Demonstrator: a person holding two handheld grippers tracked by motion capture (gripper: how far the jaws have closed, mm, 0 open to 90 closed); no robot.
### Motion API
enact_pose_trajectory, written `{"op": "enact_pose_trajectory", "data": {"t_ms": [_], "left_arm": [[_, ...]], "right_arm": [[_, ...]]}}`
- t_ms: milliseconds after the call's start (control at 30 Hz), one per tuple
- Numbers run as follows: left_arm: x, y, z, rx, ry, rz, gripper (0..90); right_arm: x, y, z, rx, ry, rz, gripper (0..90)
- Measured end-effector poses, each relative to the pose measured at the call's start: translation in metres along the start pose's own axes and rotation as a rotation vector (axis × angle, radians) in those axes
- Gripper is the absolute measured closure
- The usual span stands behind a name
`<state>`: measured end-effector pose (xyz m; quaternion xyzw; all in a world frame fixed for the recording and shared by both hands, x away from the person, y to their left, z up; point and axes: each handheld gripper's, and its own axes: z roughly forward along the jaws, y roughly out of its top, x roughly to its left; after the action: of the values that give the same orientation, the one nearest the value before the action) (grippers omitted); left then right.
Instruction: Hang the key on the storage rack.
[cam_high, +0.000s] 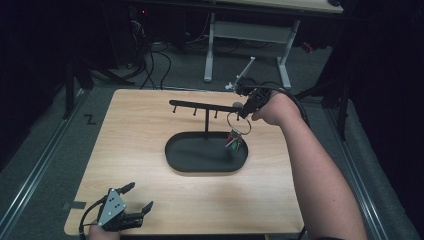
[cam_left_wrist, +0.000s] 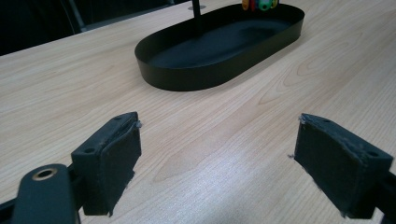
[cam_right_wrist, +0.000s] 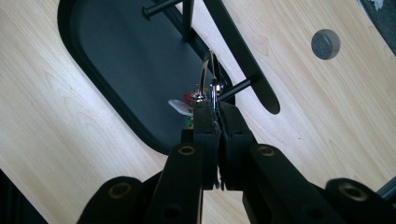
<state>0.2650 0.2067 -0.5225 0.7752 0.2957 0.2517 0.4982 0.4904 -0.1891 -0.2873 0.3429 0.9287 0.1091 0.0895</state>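
The right gripper sits in the upper right of the high view, just past the right end of the black rack. Its jaws are squeezed tight on a thin metal key ring. Little colored tags hang down from the ring, over the right end of the tray. In the right gripper view the key ring stands up from between the closed pads, right next to one of the rack's short pegs. I think the ring is held this way, up on its edge and close to the peg, so it can go on or come off the peg. I cannot tell if the ring is already around the peg or only beside it.

The key rack has a thin bar on a post. The post stands in a black oval tray in the middle of the wooden table. The tray can catch things that fall.

The right forearm reaches up from the lower right of the high view, with the hand bent toward the bar.

The left gripper rests low at the lower left, near the table's front edge. Its jaws are wide apart and hold nothing. In the left gripper view the two pads sit just above bare wood, and the tray is farther off at the top. It looks like this hand is just waiting.
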Motion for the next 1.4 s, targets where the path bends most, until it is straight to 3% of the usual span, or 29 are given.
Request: {"op": "enact_pose_trajectory", "data": {"t_ms": [400, 667, 733, 933, 967, 1133, 1167, 1400], "left_arm": [[-0.001, 0.000, 0.002, 0.005, -0.005, 0.003, 15.1], [-0.001, 0.000, 0.003, 0.005, -0.007, 0.002, 15.0], [-0.001, 0.000, 0.003, 0.005, -0.008, 0.004, 15.0], [-0.001, 0.001, 0.003, 0.010, -0.015, 0.008, 15.0], [-0.002, 0.001, 0.004, 0.003, -0.011, 0.009, 15.0], [-0.003, 0.001, 0.004, 0.013, -0.016, 0.014, 15.0], [-0.003, 0.001, 0.004, 0.013, -0.018, 0.015, 15.0], [-0.002, 0.001, 0.006, 0.008, -0.016, 0.007, 15.0]], "right_arm": [[-0.016, -0.010, 0.006, -0.019, 0.019, 0.057, 87.2], [-0.014, -0.006, 0.016, -0.026, 0.032, 0.055, 87.0], [-0.012, -0.004, 0.017, -0.032, 0.015, 0.041, 86.4], [-0.007, -0.004, 0.011, -0.067, -0.008, 0.044, 76.7], [-0.006, -0.007, 0.009, -0.091, -0.016, 0.058, 69.7], [-0.006, -0.013, 0.010, -0.135, -0.027, 0.078, 58.3], [-0.004, -0.018, 0.010, -0.157, -0.031, 0.101, 52.5], [-0.001, -0.036, 0.011, -0.223, -0.012, 0.131, 39.5]]}}
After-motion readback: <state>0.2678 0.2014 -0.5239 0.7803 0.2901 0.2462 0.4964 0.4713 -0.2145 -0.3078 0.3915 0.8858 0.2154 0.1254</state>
